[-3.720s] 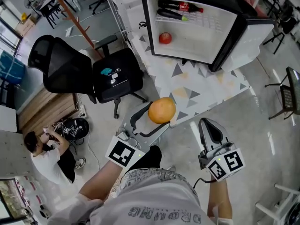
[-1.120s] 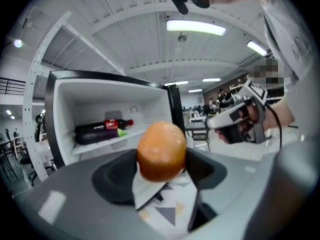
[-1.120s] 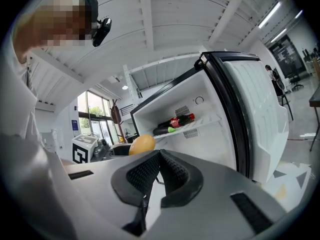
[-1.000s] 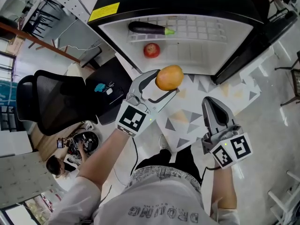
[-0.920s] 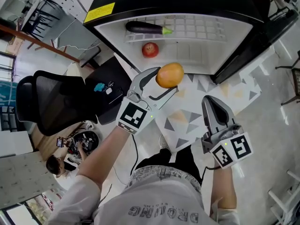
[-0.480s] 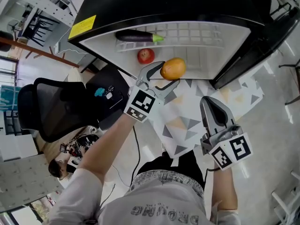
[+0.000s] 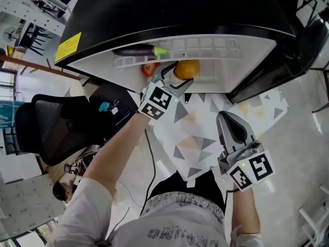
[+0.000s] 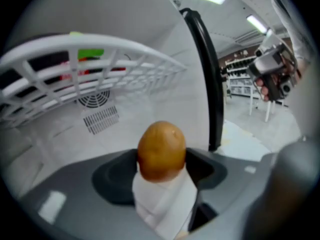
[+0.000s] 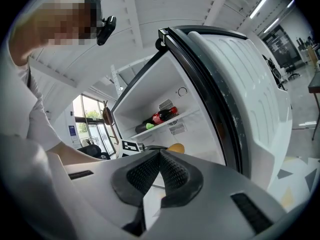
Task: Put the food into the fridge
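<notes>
My left gripper (image 7: 177, 79) is shut on an orange fruit (image 7: 186, 68) and reaches into the open fridge (image 7: 216, 50), under its white wire shelf (image 7: 205, 42). The left gripper view shows the orange fruit (image 8: 161, 149) clamped between the jaws, with the wire shelf (image 8: 90, 69) above it. An aubergine (image 7: 136, 50) lies on that shelf and a red apple (image 7: 149, 68) sits on the fridge floor just left of the gripper. My right gripper (image 7: 234, 133) hangs shut and holds nothing, in front of the fridge; its pads (image 9: 160, 176) meet.
The fridge door (image 9: 240, 84) stands open at the right. A patterned table top (image 7: 200, 133) carries the fridge. A black office chair (image 7: 61, 122) stands at the left, and a person (image 7: 61, 189) sits on the floor further down left. A cola bottle (image 9: 165, 115) lies on the shelf.
My left gripper has carried the orange fruit forward from in front of the fridge into its lower compartment. The right gripper has stayed where it was, shut.
</notes>
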Tool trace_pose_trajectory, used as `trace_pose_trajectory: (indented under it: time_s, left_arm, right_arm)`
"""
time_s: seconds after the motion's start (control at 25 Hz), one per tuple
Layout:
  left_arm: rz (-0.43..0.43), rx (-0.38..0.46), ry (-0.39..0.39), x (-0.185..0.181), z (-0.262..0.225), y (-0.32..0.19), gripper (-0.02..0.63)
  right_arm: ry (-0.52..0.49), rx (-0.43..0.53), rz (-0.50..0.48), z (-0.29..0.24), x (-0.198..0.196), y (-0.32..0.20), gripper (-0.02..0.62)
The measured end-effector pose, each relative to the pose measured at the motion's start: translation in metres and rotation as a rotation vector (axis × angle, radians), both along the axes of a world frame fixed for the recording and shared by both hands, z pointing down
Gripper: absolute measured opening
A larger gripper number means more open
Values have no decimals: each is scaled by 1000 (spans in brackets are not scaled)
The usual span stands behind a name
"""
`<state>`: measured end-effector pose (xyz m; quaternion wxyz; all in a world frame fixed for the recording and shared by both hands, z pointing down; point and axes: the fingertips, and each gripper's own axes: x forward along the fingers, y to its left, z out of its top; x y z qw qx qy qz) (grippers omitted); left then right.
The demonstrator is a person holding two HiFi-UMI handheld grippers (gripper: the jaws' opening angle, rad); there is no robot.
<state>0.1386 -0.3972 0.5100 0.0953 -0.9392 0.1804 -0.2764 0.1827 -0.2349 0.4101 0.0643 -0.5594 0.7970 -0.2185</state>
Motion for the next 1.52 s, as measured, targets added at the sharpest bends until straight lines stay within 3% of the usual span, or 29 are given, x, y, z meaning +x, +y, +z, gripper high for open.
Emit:
trace_pose_trajectory:
  time_s: [0.64,1.04,1.52]
  left_arm:
    - [10,4,-117,25,54,-55,310]
    - [16,20,-197,33,78,-60,310]
    - [-8,21,-238,36,87,-67,311]
  right_arm:
    - [-4,-44,-8,34,6,-13,2]
    - [-7,-41,-6,42,5,-14,2]
    - [-6,-57,5,49,10,-6,2]
